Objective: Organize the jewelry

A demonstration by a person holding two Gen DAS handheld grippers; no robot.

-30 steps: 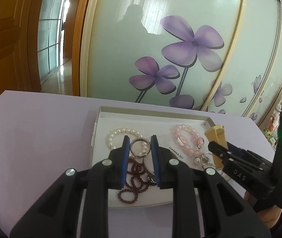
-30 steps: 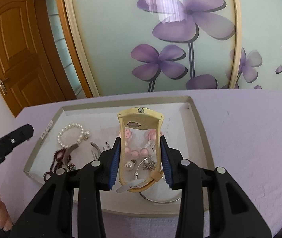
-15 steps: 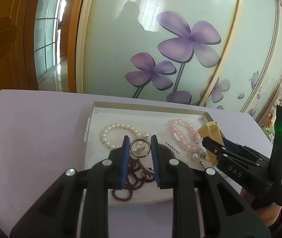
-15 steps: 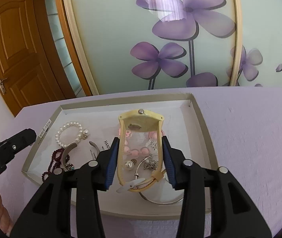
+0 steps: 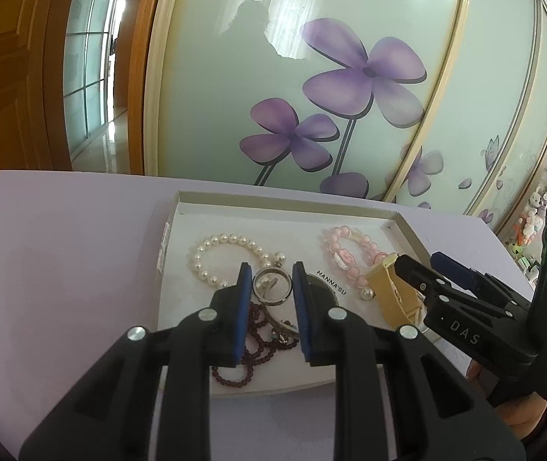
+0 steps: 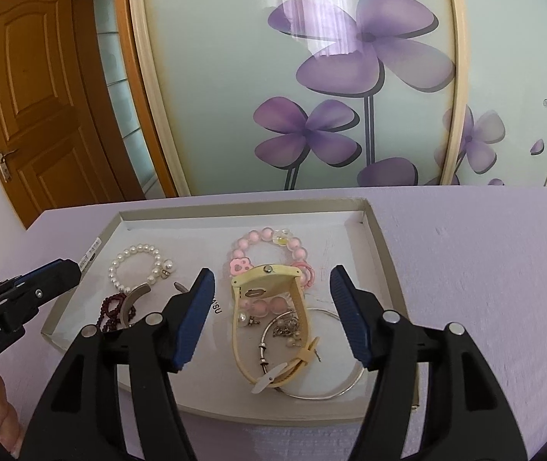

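- A lilac table top fills the foreground.
- Behind it stands a sliding glass panel printed with purple flowers.
- A brown wooden door stands at left.
- Small toys, perhaps plush, sit at far right.

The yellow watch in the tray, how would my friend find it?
Look at the shallow white cardboard tray on the purple table. On its right side, between the open right gripper jaws, stands the pale yellow strap watch, overlapping the pink bead bracelet. It is the only flat, wide band; everything around it is beads or thin metal.
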